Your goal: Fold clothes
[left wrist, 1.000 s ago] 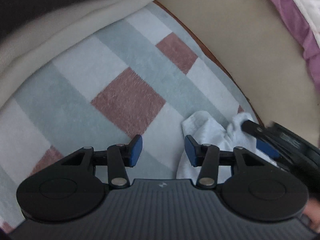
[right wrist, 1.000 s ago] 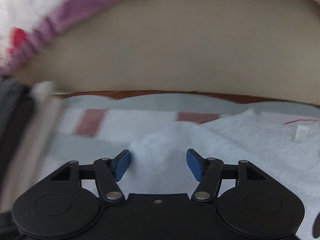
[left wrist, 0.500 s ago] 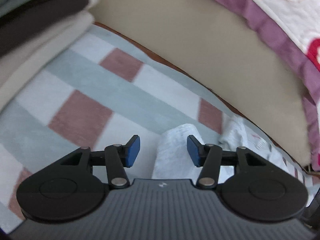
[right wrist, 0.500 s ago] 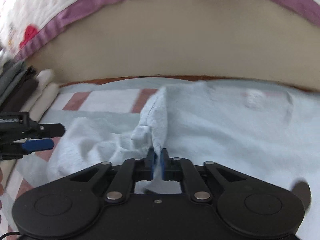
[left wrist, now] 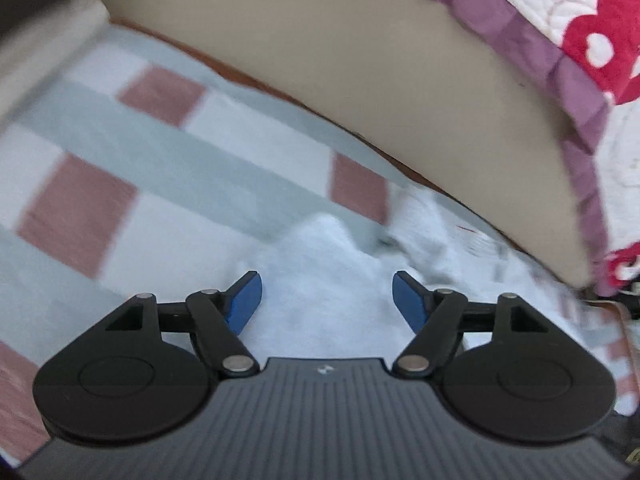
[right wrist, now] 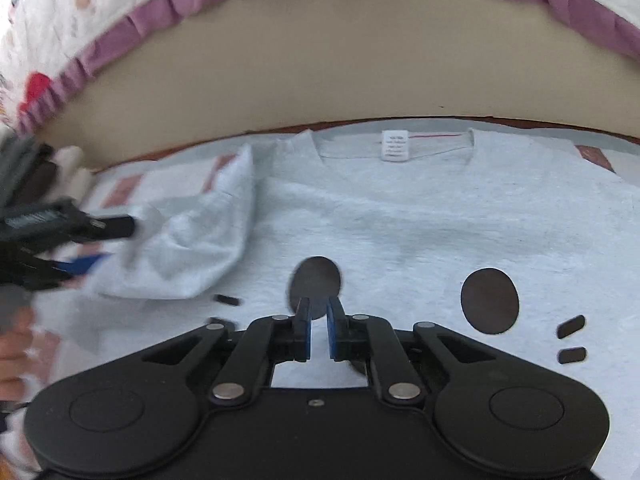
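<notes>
A pale grey t-shirt (right wrist: 420, 216) lies spread on the checked blanket, collar and white label (right wrist: 395, 145) at the far edge, dark oval prints on its front. Its left sleeve (right wrist: 200, 248) is folded inward over the body. My right gripper (right wrist: 318, 334) hovers over the shirt front, jaws nearly closed with a narrow gap and nothing between them. My left gripper (left wrist: 327, 300) is open above the crumpled sleeve fabric (left wrist: 320, 272); it also shows at the left of the right wrist view (right wrist: 76, 240).
The checked blanket (left wrist: 120, 160) of grey, white and pink squares covers the surface. A beige wall (left wrist: 360, 80) runs along the far edge below a purple-trimmed quilt (left wrist: 560, 60). Stacked folded clothes (left wrist: 48, 20) sit at far left.
My right gripper let go of the sleeve it was pinching and pulled back over the shirt front. My left gripper moved right over the sleeve and opened wider.
</notes>
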`<state>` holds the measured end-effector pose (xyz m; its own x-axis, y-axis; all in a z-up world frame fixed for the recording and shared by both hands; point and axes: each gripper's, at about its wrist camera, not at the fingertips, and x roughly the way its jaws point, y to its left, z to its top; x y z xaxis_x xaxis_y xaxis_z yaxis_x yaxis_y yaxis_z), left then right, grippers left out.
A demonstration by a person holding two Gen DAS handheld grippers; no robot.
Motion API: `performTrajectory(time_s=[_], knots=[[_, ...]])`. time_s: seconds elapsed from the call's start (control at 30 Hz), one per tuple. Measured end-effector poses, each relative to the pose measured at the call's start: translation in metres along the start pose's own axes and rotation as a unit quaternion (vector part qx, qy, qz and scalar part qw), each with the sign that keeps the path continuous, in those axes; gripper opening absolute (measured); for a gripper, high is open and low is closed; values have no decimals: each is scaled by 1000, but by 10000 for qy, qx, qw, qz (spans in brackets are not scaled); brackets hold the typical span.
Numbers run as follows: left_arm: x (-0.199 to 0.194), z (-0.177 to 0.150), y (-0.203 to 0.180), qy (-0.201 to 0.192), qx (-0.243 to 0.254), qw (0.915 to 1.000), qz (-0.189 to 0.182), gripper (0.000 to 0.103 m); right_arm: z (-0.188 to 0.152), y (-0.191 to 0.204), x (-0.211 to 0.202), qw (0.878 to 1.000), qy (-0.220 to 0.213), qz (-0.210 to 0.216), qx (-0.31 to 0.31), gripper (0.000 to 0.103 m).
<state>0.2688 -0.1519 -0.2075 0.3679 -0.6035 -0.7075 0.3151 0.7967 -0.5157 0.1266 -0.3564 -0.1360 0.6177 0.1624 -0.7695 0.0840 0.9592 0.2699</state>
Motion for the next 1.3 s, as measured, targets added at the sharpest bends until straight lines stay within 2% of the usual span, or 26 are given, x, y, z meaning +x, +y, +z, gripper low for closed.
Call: performTrajectory(time_s=[0.03,0.1,0.17,0.2,0.23,0.3,0.33,0.37,0.4,0.47,0.53,0.6,0.67,0.73,0.8,0.83,0.87,0.9,0.93,0.97,1.03,1.1,1.13,1.2,1.27,1.3], knots=[[2,-1,0,91,-33,9999,-74,72,3,1,-8,10000,53,37,-65,24],[9,-4,0,253,-85,9996,34,71,9,2,-25,9992,140,-28,-369,36],[10,-5,-6,221,70,9996,165,64,8,2,-41,9968,163,-209,-755,36],[10,-5,-9,193,168,9994,230,23,5,0,-48,9948,130,-271,-968,36],[10,-6,-12,166,265,9991,295,2,3,-1,-56,9924,97,-333,-1182,36],[-12,-4,-24,-386,654,9937,819,3,-4,-8,-65,9881,31,-386,-1491,37],[-28,-1,-29,-774,805,9872,1141,3,-8,-13,-68,9871,22,-405,-1550,37],[-48,5,-28,-1153,712,9810,1388,4,-12,-20,-69,9878,26,-411,-1502,37],[-67,11,-19,-1455,385,9760,1573,5,-16,-30,-69,9894,27,-404,-1394,37],[-90,13,6,-1673,-371,9717,1624,6,-21,-50,-64,9929,36,-475,-1086,37],[-81,11,22,-1292,-656,9696,1974,6,-23,-70,-55,9954,74,-574,-765,37],[-67,9,33,-863,-820,9638,2384,7,-18,-87,-41,9962,198,-667,-521,37],[-54,9,27,-707,-587,9550,2821,12,-10,-98,-32,9963,193,-732,-413,37],[-48,10,12,-787,-95,9406,3300,14,-2,-107,-28,9962,111,-775,-384,37],[-48,12,2,-1006,295,9148,3902,14,5,-117,-32,9959,-74,-780,-447,39],[-49,13,-1,-1128,392,8999,4194,14,9,-122,-34,9956,-166,-783,-478,44],[-53,15,1,-1202,349,8911,4363,14,13,-126,-36,9953,-258,-785,-510,45],[-58,17,7,-1210,208,8925,4340,13,16,-132,-39,9947,-336,-812,-540,45],[-63,20,14,-1167,31,9022,4153,13,20,-138,-42,9940,-388,-863,-553,45],[-67,21,18,-1124,-78,9175,3815,12,23,-144,-44,9934,-430,-909,-549,45],[-61,22,4,-999,465,9391,3255,12,33,-158,-46,9930,-547,-947,-441,45],[-52,22,-14,-860,1104,9526,2701,17,48,-169,-42,9935,-681,-821,-408,45],[-48,21,-22,-804,1257,9607,2341,20,58,-174,-41,9933,-790,-747,-393,45],[-38,19,-36,-695,1449,9746,1562,37,78,-182,-35,9934,-852,-584,-501,49],[-24,18,-50,-568,1878,9717,1312,45,97,-185,-21,9927,-687,-547,-823,49],[-16,18,-56,-547,2133,9654,1397,45,104,-185,-13,9919,-582,-521,-1001,49]])
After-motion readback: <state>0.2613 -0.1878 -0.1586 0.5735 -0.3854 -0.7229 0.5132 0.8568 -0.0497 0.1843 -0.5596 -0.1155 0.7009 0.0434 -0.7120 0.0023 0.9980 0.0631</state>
